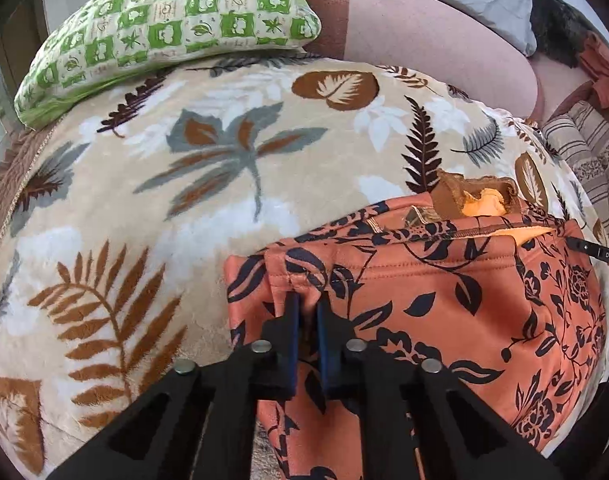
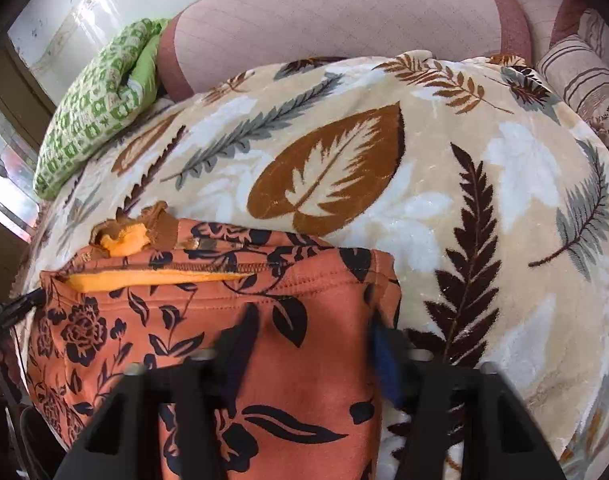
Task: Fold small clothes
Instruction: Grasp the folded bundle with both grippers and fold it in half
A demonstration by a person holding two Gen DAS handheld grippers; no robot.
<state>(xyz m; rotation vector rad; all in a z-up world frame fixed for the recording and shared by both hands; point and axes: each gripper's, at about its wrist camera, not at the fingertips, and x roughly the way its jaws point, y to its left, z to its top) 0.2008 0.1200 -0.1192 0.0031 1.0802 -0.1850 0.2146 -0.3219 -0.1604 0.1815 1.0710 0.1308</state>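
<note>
An orange garment (image 1: 444, 320) with a black flower print lies folded on a beige leaf-patterned blanket (image 1: 164, 184). It has a zip, a yellow lining and a brown collar at its far edge. My left gripper (image 1: 307, 300) is shut on the folded left edge of the garment. In the right wrist view the same garment (image 2: 208, 320) lies at lower left. My right gripper (image 2: 312, 328) is open wide and blurred, its fingers over the garment's right part; the right finger (image 2: 384, 356) is at the garment's right edge.
A green checked pillow (image 1: 164, 28) lies at the far left of the bed. A pink and brown quilted cover (image 2: 336, 16) lies behind the blanket. Striped cushions (image 1: 584, 152) stand at the right. The blanket (image 2: 484, 160) stretches to the right of the garment.
</note>
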